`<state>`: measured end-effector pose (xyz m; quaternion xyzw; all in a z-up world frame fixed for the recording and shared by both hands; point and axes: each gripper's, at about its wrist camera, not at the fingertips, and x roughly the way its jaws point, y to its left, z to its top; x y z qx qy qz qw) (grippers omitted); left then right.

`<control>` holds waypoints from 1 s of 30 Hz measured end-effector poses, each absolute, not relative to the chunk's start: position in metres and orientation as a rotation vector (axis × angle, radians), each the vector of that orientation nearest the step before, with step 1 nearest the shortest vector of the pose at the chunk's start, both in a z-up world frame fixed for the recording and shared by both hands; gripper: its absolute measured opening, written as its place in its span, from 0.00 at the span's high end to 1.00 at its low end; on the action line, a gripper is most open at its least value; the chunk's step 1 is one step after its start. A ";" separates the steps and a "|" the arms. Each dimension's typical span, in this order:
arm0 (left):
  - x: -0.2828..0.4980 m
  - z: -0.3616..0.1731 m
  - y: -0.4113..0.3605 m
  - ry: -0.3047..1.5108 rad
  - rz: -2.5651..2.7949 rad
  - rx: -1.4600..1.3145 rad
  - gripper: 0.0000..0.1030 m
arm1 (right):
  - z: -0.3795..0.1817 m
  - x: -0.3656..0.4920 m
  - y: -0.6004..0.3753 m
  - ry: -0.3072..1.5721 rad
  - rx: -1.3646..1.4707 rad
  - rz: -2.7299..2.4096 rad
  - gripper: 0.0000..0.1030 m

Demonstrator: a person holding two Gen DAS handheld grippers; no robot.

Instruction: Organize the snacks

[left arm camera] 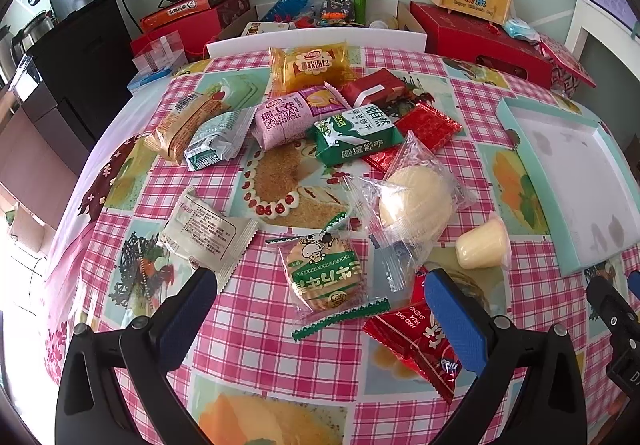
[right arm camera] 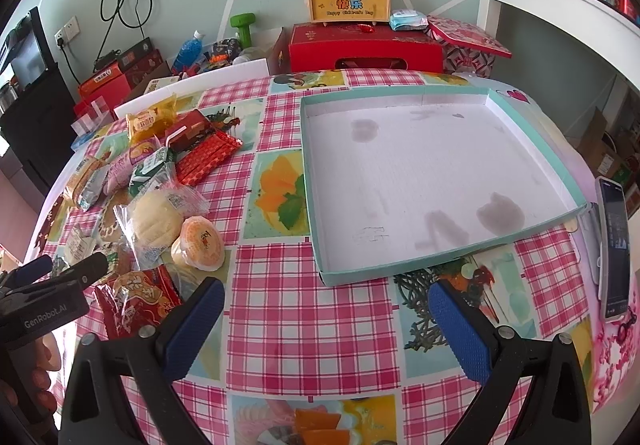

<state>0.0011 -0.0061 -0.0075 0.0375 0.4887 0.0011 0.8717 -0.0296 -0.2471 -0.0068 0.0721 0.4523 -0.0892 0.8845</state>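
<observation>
Zero snacks sit in the tray so far; its white floor is bare apart from faint stains. Task judged at the very start.

Snacks: all loose on the table, in a scatter on the tray's left as the left wrist view has it. Noted: green-trimmed biscuit pkt nearest the left tongs, clear-wrapped bun, jelly cup closest to the tray, red pkt partly under the left tongs' right finger, white sachet, pink Swiss roll, green cracker pkt, yellow bread bag. Several overlap at the far end.

Left tongs: spread wide, nothing held, hovering just above the biscuit pkt w/ fingers either side of it.

Right tongs: spread wide, nothing held, over bare cloth just short of the tray's near rim.

Remaining: every pkt to be moved into the tray. Likely first pick, in my judgement: biscuit pkt.
</observation>
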 end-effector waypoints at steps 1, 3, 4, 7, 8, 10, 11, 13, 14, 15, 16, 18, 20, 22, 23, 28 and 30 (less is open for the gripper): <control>0.001 -0.008 -0.006 1.023 0.002 0.079 0.00 | -0.007 -0.029 -0.247 0.942 0.151 -0.186 0.00; 0.001 -0.008 -0.005 1.025 0.005 0.079 0.00 | -0.007 -0.029 -0.248 0.945 0.150 -0.187 0.00; 0.001 -0.008 -0.005 1.027 0.005 0.077 0.00 | -0.007 -0.029 -0.247 0.946 0.150 -0.186 0.00; 0.002 -0.009 -0.004 1.032 0.008 0.075 0.00 | -0.007 -0.028 -0.248 0.949 0.149 -0.186 0.00; 0.002 -0.009 -0.004 1.032 0.008 0.076 0.00 | -0.007 -0.028 -0.248 0.950 0.148 -0.187 0.00; 0.001 -0.009 -0.005 1.032 0.007 0.077 0.00 | -0.007 -0.028 -0.247 0.952 0.148 -0.188 0.00; 0.001 -0.009 -0.005 1.032 0.006 0.077 0.00 | -0.007 -0.028 -0.247 0.952 0.148 -0.187 0.00; 0.001 -0.009 -0.005 1.032 0.006 0.079 0.00 | -0.007 -0.028 -0.247 0.952 0.147 -0.187 0.00; 0.001 -0.009 -0.005 1.033 0.007 0.078 0.00 | -0.007 -0.028 -0.247 0.952 0.148 -0.188 0.00; 0.001 -0.009 -0.005 1.035 0.008 0.077 0.00 | -0.008 -0.028 -0.247 0.952 0.147 -0.188 0.00; 0.001 -0.010 -0.004 1.036 0.009 0.076 0.00 | -0.008 -0.028 -0.247 0.952 0.148 -0.188 0.00; 0.002 -0.010 -0.004 1.039 0.011 0.073 0.00 | -0.008 -0.028 -0.247 0.952 0.148 -0.188 0.00; 0.002 -0.010 -0.004 1.040 0.012 0.071 0.00 | -0.008 -0.028 -0.247 0.952 0.148 -0.188 0.00; 0.002 -0.010 -0.004 1.041 0.011 0.070 0.00 | -0.008 -0.028 -0.247 0.952 0.148 -0.188 0.00; 0.002 -0.010 -0.004 1.042 0.011 0.070 0.00 | -0.008 -0.028 -0.247 0.952 0.148 -0.188 0.00; 0.002 -0.010 -0.003 1.041 0.018 0.064 0.00 | -0.007 -0.027 -0.246 0.953 0.147 -0.188 0.00; 0.002 -0.008 0.000 1.034 0.025 0.056 0.00 | -0.008 -0.028 -0.246 0.953 0.146 -0.187 0.00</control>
